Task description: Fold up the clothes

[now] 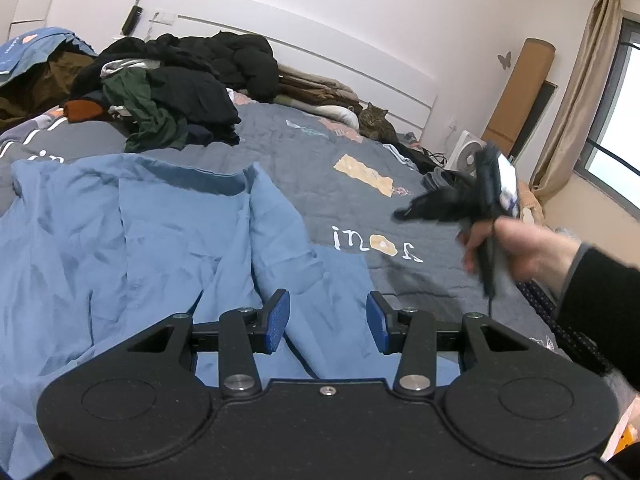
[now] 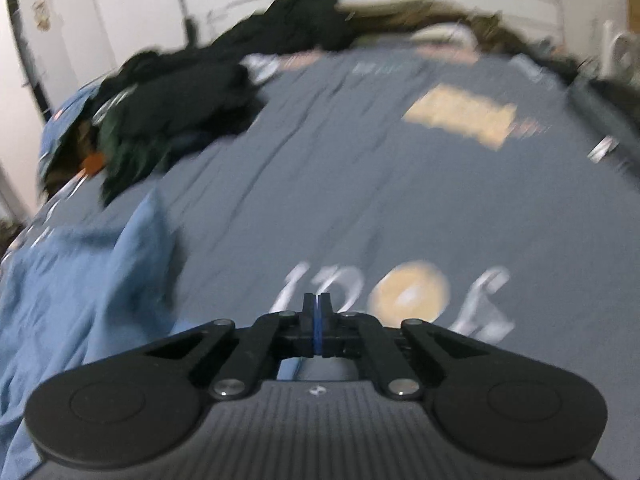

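Blue shirt [image 1: 140,248] lay crumpled on the near left of the bed [image 1: 340,152], spread over the grey cover. Left claw [image 1: 328,320] hung just above its near edge, pads parted and gripping nothing. Right claw [image 2: 319,320] was pressed fully closed and empty over bare cover to the right, blurred. Dark clothes pile [image 1: 172,84] sat far left, cat [image 1: 374,124] far right.
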`<action>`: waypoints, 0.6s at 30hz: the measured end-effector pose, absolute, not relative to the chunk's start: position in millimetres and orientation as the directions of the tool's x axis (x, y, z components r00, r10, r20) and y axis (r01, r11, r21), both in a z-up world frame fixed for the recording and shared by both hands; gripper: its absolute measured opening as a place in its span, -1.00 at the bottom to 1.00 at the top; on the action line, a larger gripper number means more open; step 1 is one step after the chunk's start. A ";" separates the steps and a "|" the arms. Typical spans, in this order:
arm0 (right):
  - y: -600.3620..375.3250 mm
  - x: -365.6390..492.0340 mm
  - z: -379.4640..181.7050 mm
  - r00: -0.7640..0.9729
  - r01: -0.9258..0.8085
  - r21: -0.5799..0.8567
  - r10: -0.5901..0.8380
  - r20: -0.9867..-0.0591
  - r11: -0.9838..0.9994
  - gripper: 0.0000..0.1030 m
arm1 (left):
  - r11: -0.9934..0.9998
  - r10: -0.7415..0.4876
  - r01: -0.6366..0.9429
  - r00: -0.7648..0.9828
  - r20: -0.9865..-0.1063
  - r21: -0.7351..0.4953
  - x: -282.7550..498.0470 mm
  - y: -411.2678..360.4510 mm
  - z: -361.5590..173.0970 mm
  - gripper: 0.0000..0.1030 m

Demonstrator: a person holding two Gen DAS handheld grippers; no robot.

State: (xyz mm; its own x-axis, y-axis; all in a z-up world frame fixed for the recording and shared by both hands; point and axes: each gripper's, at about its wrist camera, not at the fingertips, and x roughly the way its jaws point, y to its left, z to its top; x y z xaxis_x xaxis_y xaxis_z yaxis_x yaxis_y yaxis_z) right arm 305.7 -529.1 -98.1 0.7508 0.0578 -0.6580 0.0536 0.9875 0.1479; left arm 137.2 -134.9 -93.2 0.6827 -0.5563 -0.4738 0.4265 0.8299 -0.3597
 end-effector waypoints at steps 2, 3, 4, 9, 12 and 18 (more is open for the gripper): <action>-546.9 310.9 -82.3 0.766 0.084 0.129 0.018 -0.643 0.988 -1.00 | 0.830 -0.556 0.424 0.681 -0.477 -0.361 139.5 -135.9 -94.8 -0.17; -554.0 314.2 -77.5 0.757 0.071 0.148 0.044 -0.652 0.986 -1.00 | 0.832 -0.553 0.421 0.680 -0.481 -0.362 141.0 -136.7 -95.8 -0.17; -556.7 315.1 -75.9 0.746 0.042 0.174 0.085 -0.660 0.984 -1.00 | 0.832 -0.553 0.419 0.679 -0.483 -0.364 142.6 -137.8 -97.0 -0.17; -543.7 306.0 -96.9 0.690 -0.099 0.265 0.258 -0.676 0.959 -0.92 | 0.826 -0.562 0.422 0.669 -0.488 -0.373 146.4 -144.3 -100.3 -0.17; -534.8 307.2 -125.2 0.632 -0.110 0.316 0.312 -0.710 0.942 -0.86 | 0.822 -0.568 0.440 0.666 -0.484 -0.361 143.5 -147.8 -99.7 -0.17; -525.0 311.1 -157.5 0.569 -0.100 0.393 0.377 -0.731 0.914 -0.29 | 0.828 -0.560 0.425 0.670 -0.487 -0.367 144.3 -145.3 -101.3 -0.15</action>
